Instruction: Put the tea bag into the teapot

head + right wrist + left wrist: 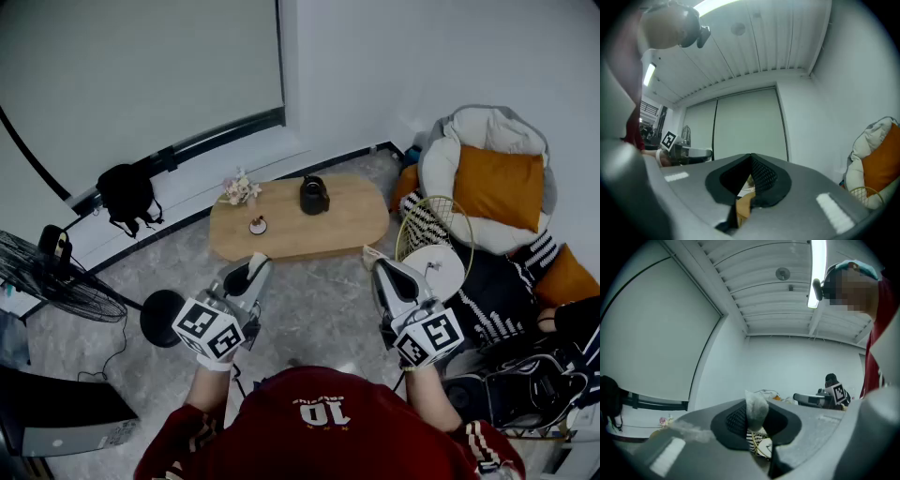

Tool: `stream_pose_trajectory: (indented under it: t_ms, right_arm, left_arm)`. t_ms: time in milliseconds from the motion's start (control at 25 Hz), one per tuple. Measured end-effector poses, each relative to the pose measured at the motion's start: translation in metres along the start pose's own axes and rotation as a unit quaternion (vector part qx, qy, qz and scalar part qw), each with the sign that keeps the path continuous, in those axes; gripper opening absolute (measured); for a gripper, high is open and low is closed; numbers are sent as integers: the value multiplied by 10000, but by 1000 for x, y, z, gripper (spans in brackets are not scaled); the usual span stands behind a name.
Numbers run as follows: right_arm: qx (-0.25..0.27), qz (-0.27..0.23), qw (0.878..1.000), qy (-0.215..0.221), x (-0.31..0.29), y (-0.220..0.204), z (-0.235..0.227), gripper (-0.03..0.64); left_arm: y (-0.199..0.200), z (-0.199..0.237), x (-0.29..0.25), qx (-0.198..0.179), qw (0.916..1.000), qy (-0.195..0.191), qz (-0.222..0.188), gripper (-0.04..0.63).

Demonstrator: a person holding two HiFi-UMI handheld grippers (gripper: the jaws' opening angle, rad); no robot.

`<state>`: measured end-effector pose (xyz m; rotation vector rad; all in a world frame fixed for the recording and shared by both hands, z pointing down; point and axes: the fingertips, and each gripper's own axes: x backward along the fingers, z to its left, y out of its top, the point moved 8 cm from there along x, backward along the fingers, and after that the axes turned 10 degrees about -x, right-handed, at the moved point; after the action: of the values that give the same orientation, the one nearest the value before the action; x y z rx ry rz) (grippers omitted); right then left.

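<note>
Tea bag pinched between the nearly closed jaws of my left gripper, held level and well short of the low wooden table. Pickup looks done. By my reading, I have yet to carry it over and drop it into the black teapot. The teapot stands near the table's middle, well apart from both grippers. Its contents, and whether its lid is on, are too small to tell. My right gripper has its jaws together on nothing. A small dish and a flower posy share the tabletop.
</note>
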<state>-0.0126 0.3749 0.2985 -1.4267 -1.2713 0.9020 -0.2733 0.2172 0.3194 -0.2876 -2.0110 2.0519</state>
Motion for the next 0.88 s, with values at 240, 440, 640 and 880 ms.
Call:
stream_pose_trajectory:
  t_ms: [240, 440, 640, 880]
  right_arm:
    - [-13, 7, 10000, 73, 4, -3, 2, -2]
    - [28, 11, 10000, 67, 8, -15, 8, -2]
    - [-27, 44, 9999, 89, 8, -1, -7, -2]
    - [-50, 81, 9998, 167, 15, 2, -14, -2]
  left_arm:
    - [0, -7, -1, -35, 10000, 6, 15, 46]
    - [-9, -9, 6, -50, 10000, -10, 12, 46]
    - [0, -14, -13, -41, 10000, -24, 68, 46]
    - [1, -25, -22, -6, 10000, -38, 81, 46]
